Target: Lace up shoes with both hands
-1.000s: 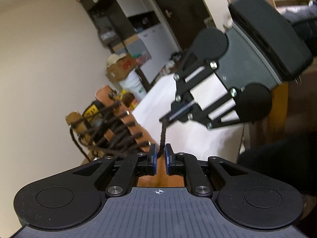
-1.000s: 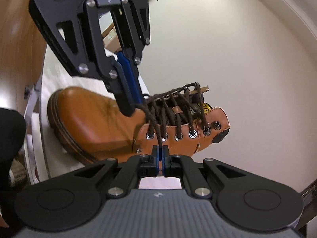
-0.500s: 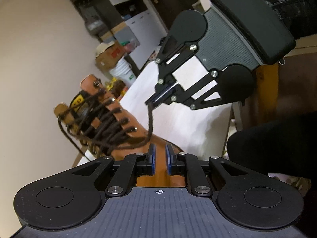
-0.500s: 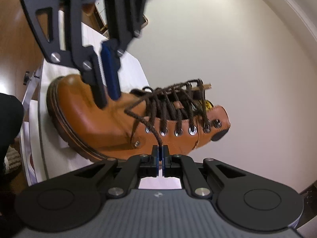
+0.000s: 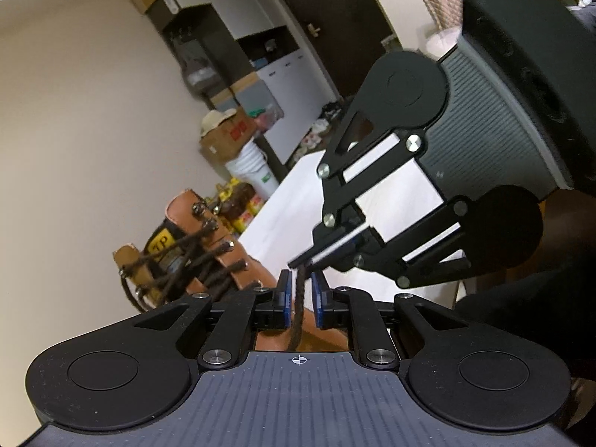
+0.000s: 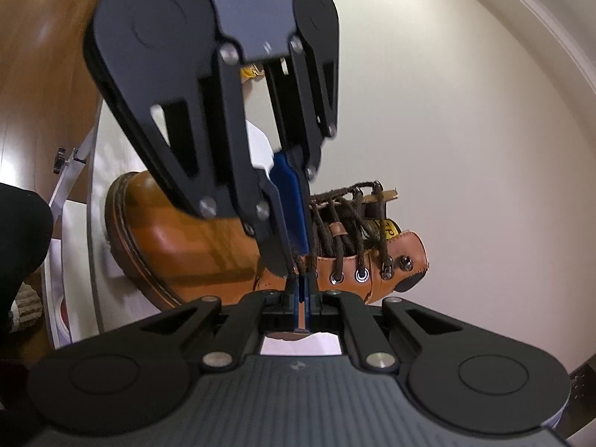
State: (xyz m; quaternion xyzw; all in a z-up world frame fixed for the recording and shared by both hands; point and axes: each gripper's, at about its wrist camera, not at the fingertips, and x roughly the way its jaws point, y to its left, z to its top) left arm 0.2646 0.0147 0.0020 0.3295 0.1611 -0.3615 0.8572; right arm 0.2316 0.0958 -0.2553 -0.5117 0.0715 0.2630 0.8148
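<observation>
Best to finish closing the left gripper (image 5: 300, 300), its jaws still narrowing around the lace (image 5: 298, 305) without yet pinching, before easing the right gripper (image 6: 302, 300), clamped on that lace just above, with the boot (image 6: 193, 246) lying along the surface's (image 5: 283, 208) edge.

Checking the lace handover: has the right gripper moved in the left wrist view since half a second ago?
Yes. The right gripper has come down toward the left gripper, bringing the lace between its closing fingers, judged against the boot.
</observation>
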